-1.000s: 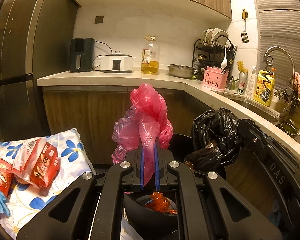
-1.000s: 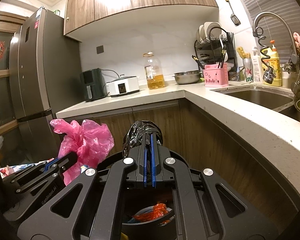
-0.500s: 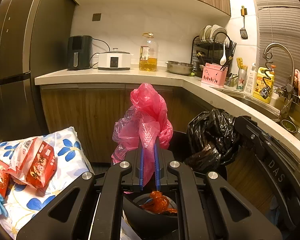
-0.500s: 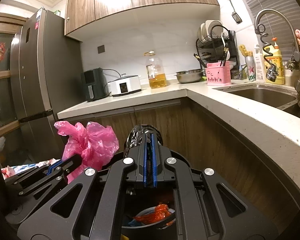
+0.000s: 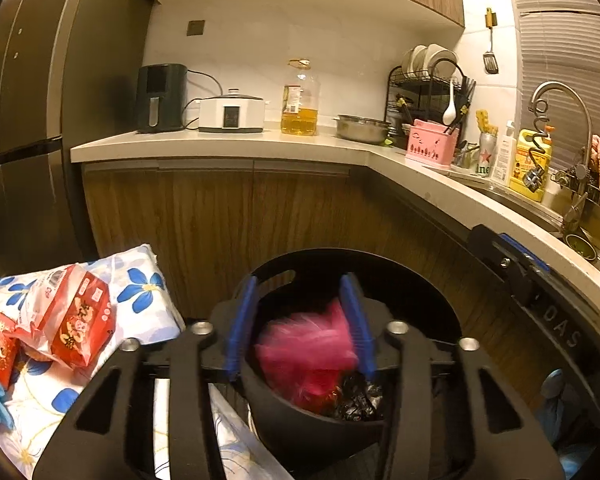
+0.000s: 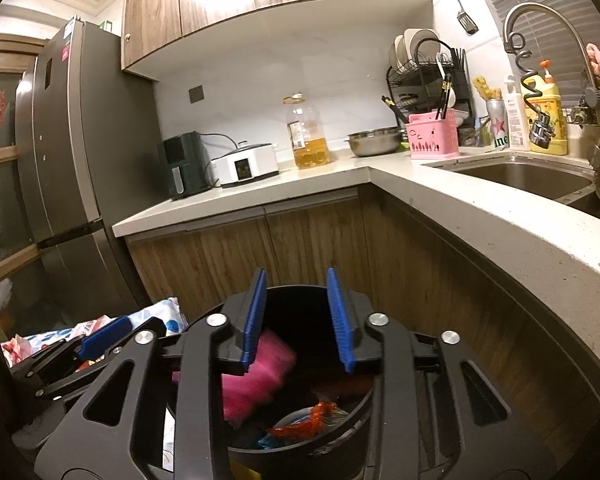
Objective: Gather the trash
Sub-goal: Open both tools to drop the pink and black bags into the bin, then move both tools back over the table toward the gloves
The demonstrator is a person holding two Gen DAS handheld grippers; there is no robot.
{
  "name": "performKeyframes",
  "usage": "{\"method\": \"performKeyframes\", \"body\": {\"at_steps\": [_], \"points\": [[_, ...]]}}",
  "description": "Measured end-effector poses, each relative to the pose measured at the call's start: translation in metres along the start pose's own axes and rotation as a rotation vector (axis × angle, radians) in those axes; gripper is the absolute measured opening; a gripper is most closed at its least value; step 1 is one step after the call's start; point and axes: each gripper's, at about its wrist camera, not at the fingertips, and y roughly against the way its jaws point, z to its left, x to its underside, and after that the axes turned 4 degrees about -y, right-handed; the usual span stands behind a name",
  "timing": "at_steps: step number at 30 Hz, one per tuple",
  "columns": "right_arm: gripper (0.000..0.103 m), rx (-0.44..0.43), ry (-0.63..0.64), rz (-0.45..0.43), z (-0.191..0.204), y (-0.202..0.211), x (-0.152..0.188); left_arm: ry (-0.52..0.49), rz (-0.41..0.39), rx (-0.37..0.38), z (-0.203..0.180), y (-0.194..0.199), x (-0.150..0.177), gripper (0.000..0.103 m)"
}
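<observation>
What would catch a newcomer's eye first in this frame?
The blurred pink bag, dropping into the black bin just below the left tool, whose blue-padded jaws are opening with nothing pressed between them. The right tool is opening over the same bin too. At the left, red snack packets lie on a blue-flowered cloth.

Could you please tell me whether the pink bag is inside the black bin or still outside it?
Inside. The blurred pink bag sits below the black bin's rim, on other rubbish, free of the opening jaws.
</observation>
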Motion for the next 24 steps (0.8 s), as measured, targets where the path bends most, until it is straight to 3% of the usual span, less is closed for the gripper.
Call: {"method": "performKeyframes", "body": {"at_steps": [2, 4, 10, 16, 24], "points": [[0.039, 0.002, 0.001, -0.004, 0.000, 0.003, 0.000, 0.012, 0.006, -0.005, 0.004, 0.001, 0.002, 0.054], [0.046, 0.008, 0.009, -0.011, 0.002, 0.007, 0.002, 0.019, 0.003, -0.021, 0.007, 0.005, 0.004, 0.067], [0.062, 0.011, 0.022, -0.013, 0.008, 0.020, 0.007, 0.025, -0.010, -0.112, 0.021, 0.027, 0.016, 0.087], [0.077, 0.000, 0.007, 0.012, 0.014, 0.032, 0.016, 0.082, 0.005, -0.162, 0.039, 0.052, 0.029, 0.095], [0.080, -0.011, -0.005, 0.014, 0.030, 0.057, 0.030, 0.125, -0.011, -0.282, 0.067, 0.091, 0.047, 0.096]]}}
